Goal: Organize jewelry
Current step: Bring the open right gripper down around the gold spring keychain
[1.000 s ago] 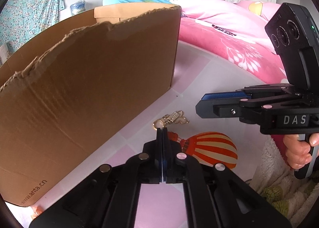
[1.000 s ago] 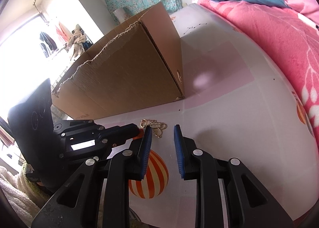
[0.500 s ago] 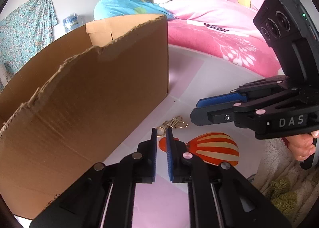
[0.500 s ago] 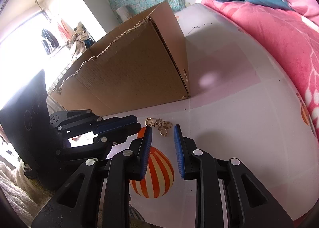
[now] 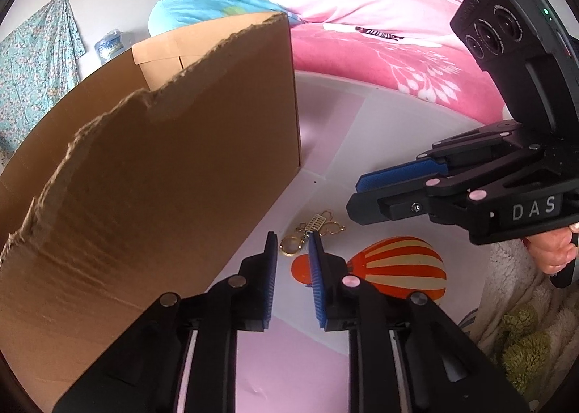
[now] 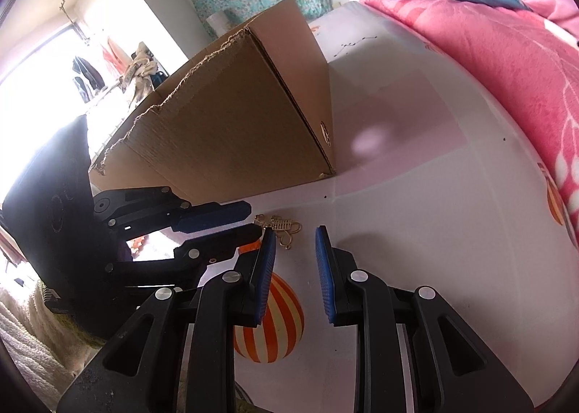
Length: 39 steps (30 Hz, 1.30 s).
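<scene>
From the left wrist camera, the left gripper points down at a white and pale pink mat, and its jaws are opening, with only bare mat and the edge of a printed balloon between the blue pads. Nothing is held. Just past the fingertips lies the gold jewelry, a small ring, a ridged charm and looped wire, flat on the mat and clear of the pads. It sits close to the foot of a big cardboard box with a torn top edge, which fills the left of this view. A striped orange balloon picture is printed on the mat just right of the fingers. The right gripper reaches in from the right, held by a hand, its tips near the jewelry but above it. A pink bedspread lies behind, and a person leans on it. From the right wrist camera, the right gripper stands partly open with nothing between its pads. The jewelry lies just ahead of its left fingertip, on the mat. The left gripper comes in from the left, its tips beside the jewelry. The box stands just behind, and the bedspread runs along the right.
</scene>
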Motion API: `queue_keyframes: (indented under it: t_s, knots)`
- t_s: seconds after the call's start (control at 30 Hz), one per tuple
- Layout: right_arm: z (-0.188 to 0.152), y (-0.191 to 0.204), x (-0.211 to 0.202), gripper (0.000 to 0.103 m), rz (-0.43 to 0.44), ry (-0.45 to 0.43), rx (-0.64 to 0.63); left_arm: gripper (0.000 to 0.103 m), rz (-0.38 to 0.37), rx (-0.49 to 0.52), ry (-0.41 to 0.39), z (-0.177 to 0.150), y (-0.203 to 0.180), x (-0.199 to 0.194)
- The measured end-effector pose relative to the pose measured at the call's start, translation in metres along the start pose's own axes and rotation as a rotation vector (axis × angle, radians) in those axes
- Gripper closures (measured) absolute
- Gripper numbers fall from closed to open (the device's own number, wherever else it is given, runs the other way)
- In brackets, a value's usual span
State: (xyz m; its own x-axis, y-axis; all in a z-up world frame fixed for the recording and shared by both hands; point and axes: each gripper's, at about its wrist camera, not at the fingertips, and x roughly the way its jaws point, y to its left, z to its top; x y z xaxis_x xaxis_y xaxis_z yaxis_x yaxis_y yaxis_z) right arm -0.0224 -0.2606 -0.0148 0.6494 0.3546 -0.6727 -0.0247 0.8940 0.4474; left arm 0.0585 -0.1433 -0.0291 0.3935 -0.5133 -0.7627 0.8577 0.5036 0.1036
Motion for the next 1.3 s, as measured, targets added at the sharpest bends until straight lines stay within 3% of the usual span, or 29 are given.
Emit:
queue_keyframes:
  t_s: [0.3, 0.4, 0.73, 1.0, 1.13, 1.3]
  knots:
    - [-0.001, 0.000, 0.000, 0.079, 0.001, 0.002, 0.003, 0.086, -0.063, -0.018, 0.011, 0.003, 0.009, 0.003]
    - [-0.002, 0.001, -0.002, 0.079, 0.000, 0.001, 0.003, 0.092, -0.059, -0.016, 0.011, 0.003, 0.010, 0.002]
    - [-0.001, 0.003, -0.006, 0.079, -0.004, -0.011, -0.005, 0.093, -0.003, -0.026, 0.022, -0.005, 0.006, -0.007]
    - [-0.003, 0.010, -0.005, 0.079, -0.016, -0.005, -0.045, 0.093, 0.081, -0.140, 0.043, -0.024, 0.012, -0.022]
    - [0.002, 0.023, 0.005, 0.079, -0.024, 0.013, -0.096, 0.093, 0.085, -0.208, 0.031, -0.032, 0.017, -0.026]
    - [0.009, 0.039, 0.021, 0.079, -0.079, 0.014, -0.181, 0.093, 0.085, -0.225, 0.020, -0.034, 0.019, -0.028]
